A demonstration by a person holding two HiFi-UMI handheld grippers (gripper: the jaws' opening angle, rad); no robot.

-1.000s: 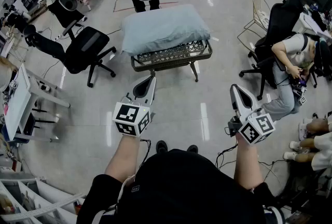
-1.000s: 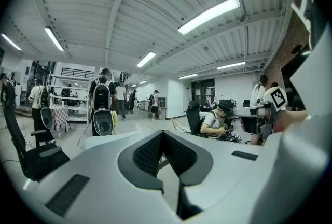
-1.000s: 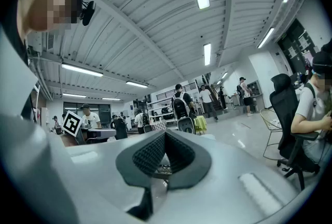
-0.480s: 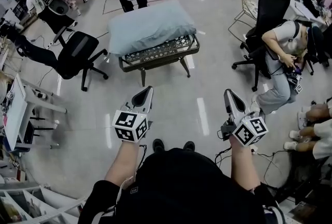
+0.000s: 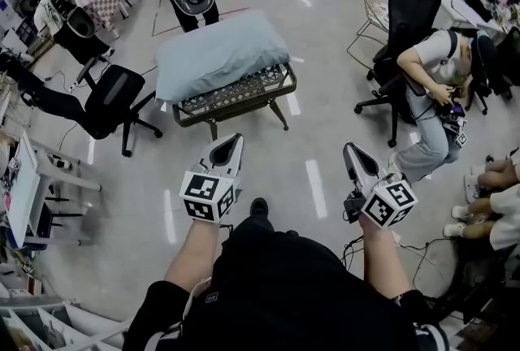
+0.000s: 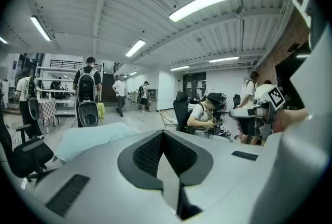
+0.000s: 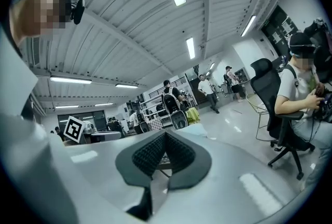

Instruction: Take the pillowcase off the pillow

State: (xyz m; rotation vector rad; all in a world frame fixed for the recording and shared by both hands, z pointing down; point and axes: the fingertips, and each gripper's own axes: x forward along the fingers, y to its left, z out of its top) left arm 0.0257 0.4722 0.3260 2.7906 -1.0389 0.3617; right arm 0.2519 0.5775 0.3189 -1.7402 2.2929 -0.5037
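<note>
Standing well back from the low wire table [image 5: 244, 91], we see the pillow [image 5: 213, 61] lying flat across its top, wrapped in a pale blue pillowcase [image 5: 258, 37]. We judge the bundle light, soft and bulky. It should sag when lifted, and the thin cloth should bunch and slide over the filling. We would pinch the hem at the open end with one claw and pin a far corner with the other, though we cannot tell from here which end is open. The left gripper [image 5: 234, 138] has its jaws pressed together on nothing. The right gripper [image 5: 350, 149] is likewise closed and empty. Both hang over the bare floor, well apart from the pillow.
</note>
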